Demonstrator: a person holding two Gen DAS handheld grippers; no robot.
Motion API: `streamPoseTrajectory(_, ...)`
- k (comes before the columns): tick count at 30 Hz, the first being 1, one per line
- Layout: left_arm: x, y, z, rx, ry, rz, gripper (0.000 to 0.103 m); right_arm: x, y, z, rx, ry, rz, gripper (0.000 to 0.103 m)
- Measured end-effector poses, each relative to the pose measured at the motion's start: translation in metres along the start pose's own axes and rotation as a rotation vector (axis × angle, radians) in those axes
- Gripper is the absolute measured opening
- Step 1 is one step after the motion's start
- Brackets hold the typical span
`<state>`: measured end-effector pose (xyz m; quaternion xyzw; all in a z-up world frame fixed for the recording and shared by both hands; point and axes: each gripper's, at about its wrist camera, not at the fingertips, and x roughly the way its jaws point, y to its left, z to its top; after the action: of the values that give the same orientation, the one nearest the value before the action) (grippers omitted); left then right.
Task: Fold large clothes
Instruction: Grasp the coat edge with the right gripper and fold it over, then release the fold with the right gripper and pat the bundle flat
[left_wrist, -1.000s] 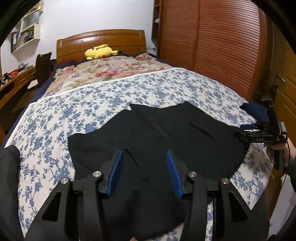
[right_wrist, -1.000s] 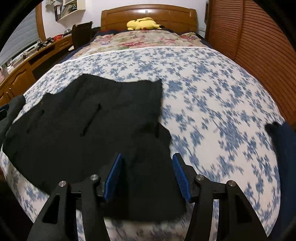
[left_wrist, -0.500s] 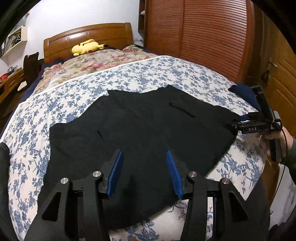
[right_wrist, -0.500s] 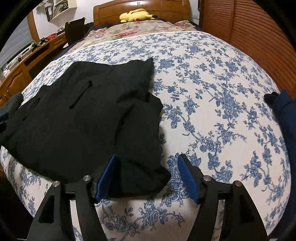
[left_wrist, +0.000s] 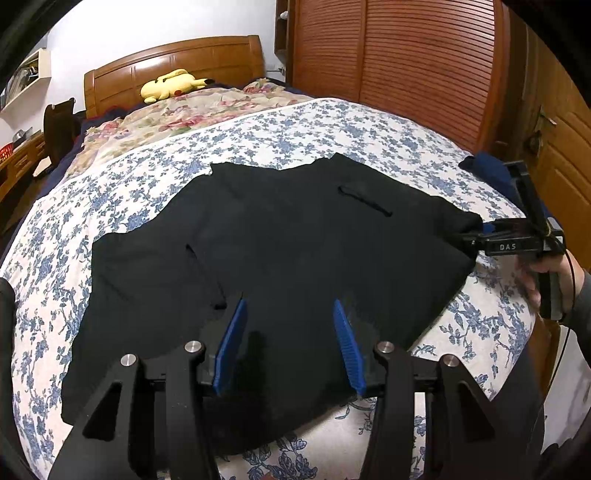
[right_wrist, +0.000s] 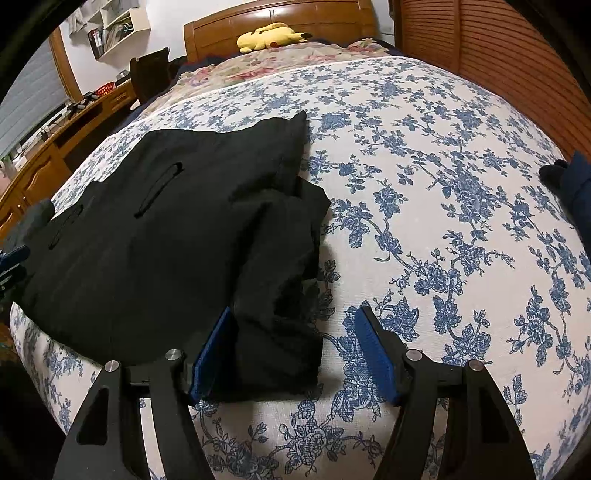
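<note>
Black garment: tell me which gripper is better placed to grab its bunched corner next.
Right. The right gripper has open jaws either side of the black garment's bunched corner. The left gripper hovers over flat mid-cloth, no edge between its jaws.

Item: white lettering "DAS", one line, on the black body of my right gripper (left_wrist: 480, 236), seen from my left wrist. No other text, number or label legible in either view.

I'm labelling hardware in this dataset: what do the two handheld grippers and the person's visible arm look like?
Both the left gripper and the right gripper have black angular linkage arms with silver pivot pins and ribbed blue finger pads. The left wrist view shows white "DAS" lettering on the right gripper's body, a thin black cable, and a grey sleeve.
</note>
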<state>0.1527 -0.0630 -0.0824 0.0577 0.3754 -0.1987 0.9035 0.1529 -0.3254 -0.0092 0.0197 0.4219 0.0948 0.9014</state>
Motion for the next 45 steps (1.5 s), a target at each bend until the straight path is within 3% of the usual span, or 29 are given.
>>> streamPoseTrajectory(5,0.008,0.001,-0.004,-0.002,0.025,0.002,0.05,0.002,0.002,0.001,-0.01,0.009,0.017,0.067)
streamPoseTrajectory(7,0.011,0.001,-0.005,-0.005,0.036,0.001,0.05,0.002,0.003,0.002,-0.012,0.016,0.056,0.055)
streamPoseTrajectory(8,0.011,0.002,-0.006,-0.007,0.038,0.0,0.05,0.002,0.003,0.003,-0.012,0.021,0.084,0.042)
streamPoseTrajectory(9,0.012,0.003,-0.006,-0.009,0.04,0.0,0.05,0.002,0.004,0.004,-0.014,0.024,0.097,0.037)
streamPoseTrajectory(12,0.01,0.005,-0.007,-0.013,0.039,0.002,0.051,-0.004,0.01,0.007,-0.055,0.01,0.088,0.018)
streamPoseTrajectory(15,0.002,0.011,-0.007,-0.022,0.022,0.008,0.051,-0.021,0.018,0.015,-0.083,-0.048,0.077,0.011)
streamPoseTrajectory(22,-0.028,0.035,-0.012,-0.062,-0.032,0.025,0.051,-0.071,0.059,0.052,-0.149,-0.199,0.103,0.008)
streamPoseTrajectory(31,-0.076,0.085,-0.028,-0.135,-0.109,0.079,0.051,-0.096,0.18,0.085,-0.35,-0.283,0.2,0.005)
streamPoseTrajectory(38,-0.108,0.138,-0.046,-0.24,-0.157,0.137,0.051,-0.081,0.291,0.085,-0.482,-0.271,0.353,0.005)
streamPoseTrajectory(41,-0.118,0.158,-0.052,-0.279,-0.169,0.157,0.051,-0.061,0.326,0.08,-0.495,-0.205,0.389,0.006)
streamPoseTrajectory(44,-0.122,0.171,-0.057,-0.311,-0.177,0.167,0.051,-0.046,0.341,0.077,-0.516,-0.155,0.42,0.012)
streamPoseTrajectory(45,-0.122,0.173,-0.057,-0.318,-0.179,0.168,0.051,-0.044,0.342,0.076,-0.52,-0.145,0.437,0.019)
